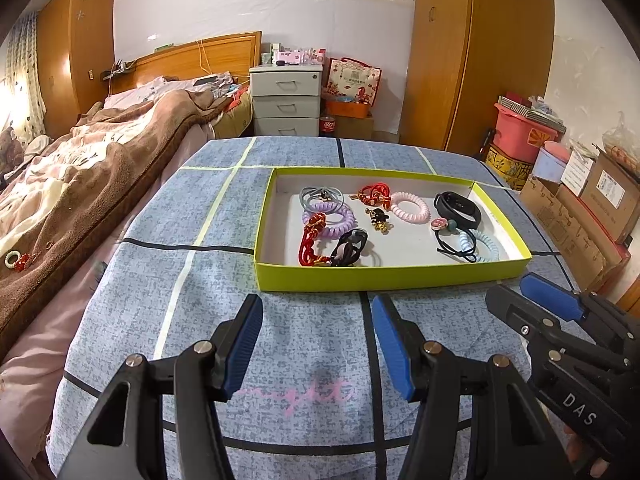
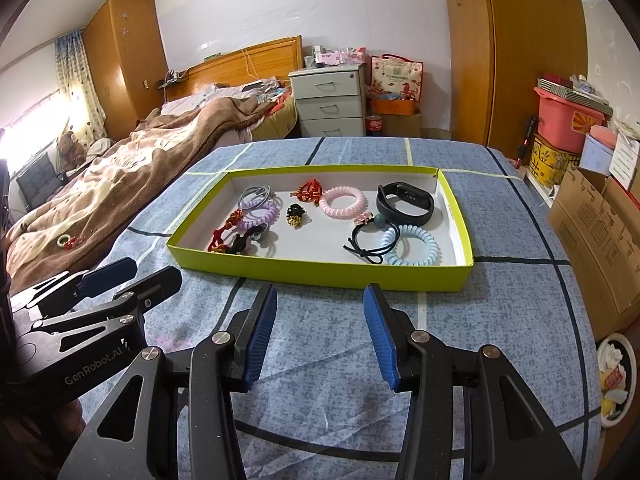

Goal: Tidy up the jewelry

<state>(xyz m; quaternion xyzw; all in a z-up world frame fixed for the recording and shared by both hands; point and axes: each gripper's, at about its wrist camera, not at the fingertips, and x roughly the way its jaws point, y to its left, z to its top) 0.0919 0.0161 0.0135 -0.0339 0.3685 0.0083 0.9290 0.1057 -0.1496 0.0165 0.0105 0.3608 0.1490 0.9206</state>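
- My left tongs (image 1: 316,344) and right tongs (image 2: 320,334): both spread, holding nothing.
- Jewelry tray (image 1: 380,278) lies just ahead of both, mid-worktop (image 1: 200,300).

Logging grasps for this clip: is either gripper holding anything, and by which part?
Nothing is held. Left gripper and right gripper are open and empty, short of the tray.

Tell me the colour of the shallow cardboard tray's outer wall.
Yellow-green outer wall, white inside; clearest in the right wrist view.

Green tray (image 2: 320,274) of hair ties on blue cloth (image 2: 500,320) — right gripper (image 2: 320,336) spread, empty
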